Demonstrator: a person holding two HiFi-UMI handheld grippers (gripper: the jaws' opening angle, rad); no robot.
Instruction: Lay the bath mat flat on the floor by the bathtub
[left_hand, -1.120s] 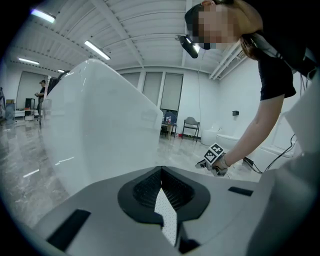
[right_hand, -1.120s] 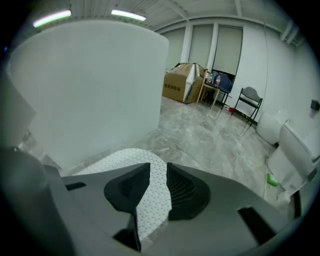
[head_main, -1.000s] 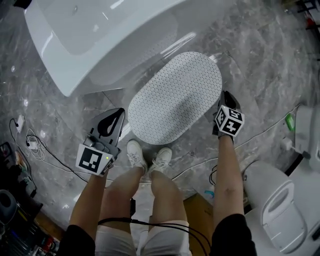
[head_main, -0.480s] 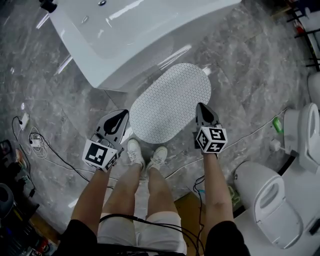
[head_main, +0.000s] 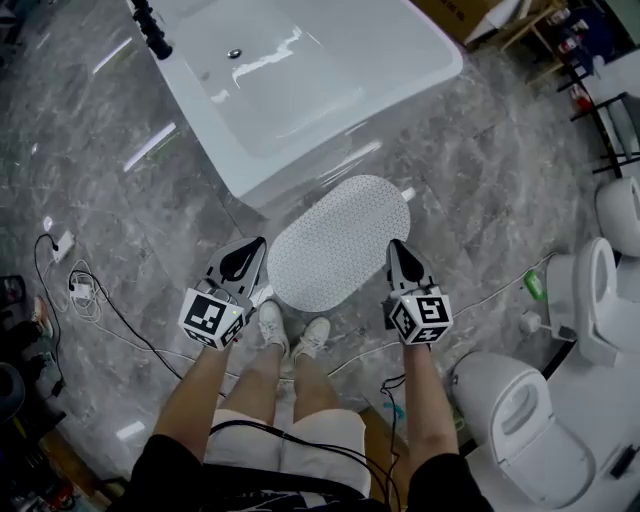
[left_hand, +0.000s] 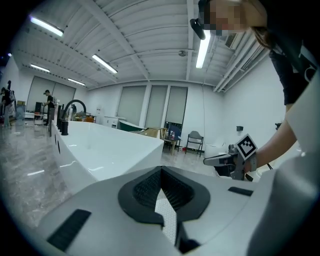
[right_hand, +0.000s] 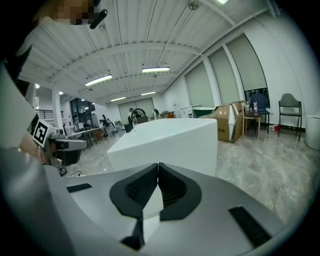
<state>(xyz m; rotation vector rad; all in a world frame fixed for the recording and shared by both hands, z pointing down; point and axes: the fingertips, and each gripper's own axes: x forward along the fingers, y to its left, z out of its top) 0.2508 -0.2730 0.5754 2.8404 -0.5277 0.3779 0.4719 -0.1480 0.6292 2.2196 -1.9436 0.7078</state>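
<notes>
Both grippers have been raised clear of the bath mat (head_main: 338, 242). A toilet (head_main: 525, 430) and a cable (head_main: 505, 285) are seen at right. The mat is laid flat on the floor beside the bathtub (head_main: 300, 70), long axis slanted from the shoes (head_main: 272, 322) toward the tub. The jaws of the left gripper (head_main: 250, 252) and right gripper (head_main: 400, 258) are closed, empty.

- Head view: looks steeply down from standing height, with the bathtub (head_main: 330, 60) at 12 o'clock.
- Left gripper view and right gripper view: both sit low and near level, facing the bathtub close ahead. All three views share it.
</notes>
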